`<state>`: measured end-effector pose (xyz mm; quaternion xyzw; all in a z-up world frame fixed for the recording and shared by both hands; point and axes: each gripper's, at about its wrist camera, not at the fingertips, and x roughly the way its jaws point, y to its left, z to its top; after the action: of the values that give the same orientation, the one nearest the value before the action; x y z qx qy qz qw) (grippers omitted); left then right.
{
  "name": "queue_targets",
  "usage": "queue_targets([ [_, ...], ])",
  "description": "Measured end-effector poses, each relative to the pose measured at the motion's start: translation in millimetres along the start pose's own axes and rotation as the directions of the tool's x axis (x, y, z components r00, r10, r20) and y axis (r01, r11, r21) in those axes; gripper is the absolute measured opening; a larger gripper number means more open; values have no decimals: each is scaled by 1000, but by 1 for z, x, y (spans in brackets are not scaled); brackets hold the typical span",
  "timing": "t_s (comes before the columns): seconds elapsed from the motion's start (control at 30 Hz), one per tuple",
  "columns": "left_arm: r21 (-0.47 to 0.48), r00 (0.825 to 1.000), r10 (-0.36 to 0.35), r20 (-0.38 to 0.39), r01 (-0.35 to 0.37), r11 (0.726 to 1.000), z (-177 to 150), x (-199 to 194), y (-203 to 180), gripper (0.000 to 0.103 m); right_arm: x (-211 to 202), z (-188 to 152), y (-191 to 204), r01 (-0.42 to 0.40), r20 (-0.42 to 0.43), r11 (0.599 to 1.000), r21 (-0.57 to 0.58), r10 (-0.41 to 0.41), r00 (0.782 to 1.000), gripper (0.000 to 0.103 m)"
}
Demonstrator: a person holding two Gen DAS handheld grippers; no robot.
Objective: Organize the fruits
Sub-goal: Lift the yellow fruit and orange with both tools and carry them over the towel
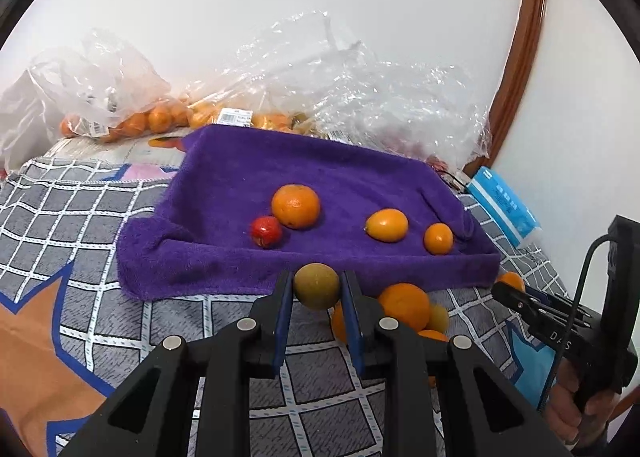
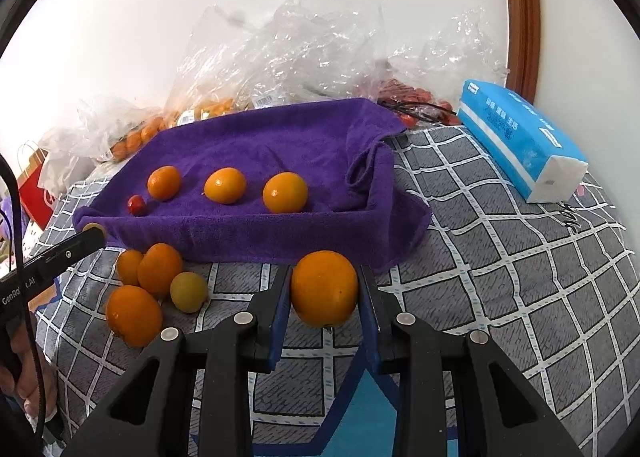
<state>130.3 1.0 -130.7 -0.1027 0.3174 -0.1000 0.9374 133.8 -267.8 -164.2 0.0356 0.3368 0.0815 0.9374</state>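
We have both tongs pinching round fruit just in front of the purple towel (image 1: 320,177): the left tongs (image 1: 316,289) clamp a small greenish-brown fruit (image 1: 317,285), the right tongs (image 2: 325,289) a big orange (image 2: 324,288), and either smooth ball could squirt from the flat pads or roll off the towel's raised front fold if we let go too early. Beyond that fold, three glossy orange fruits and one small red fruit (image 1: 266,231) sit in a loose row on the towel.
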Motion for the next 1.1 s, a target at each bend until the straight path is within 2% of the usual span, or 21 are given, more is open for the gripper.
queue_targets([
  [0.37,-30,1000,-5,25,5,1000,8,-15,2,23,-10,-3,19,-19,-4,1000,20,20,1000,32],
  [0.63,-35,999,22,33,-21,999,35,-38,8,23,-31,25,39,-27,58,1000,-14,28,998,32],
  [0.77,-25,997,34,67,-32,999,52,-46,9,23,-35,43,50,-34,102,999,-36,38,994,32],
  [0.93,-33,995,52,88,-49,998,69,-41,14,23,-26,63,63,-60,120,997,-45,65,991,32],
  [1.07,-33,987,111,117,-108,994,77,-30,18,23,-15,76,71,-78,121,996,-41,82,989,32],
  [1.1,-46,988,103,111,-98,994,79,-25,21,23,-12,80,72,-82,120,996,-36,86,989,32],
])
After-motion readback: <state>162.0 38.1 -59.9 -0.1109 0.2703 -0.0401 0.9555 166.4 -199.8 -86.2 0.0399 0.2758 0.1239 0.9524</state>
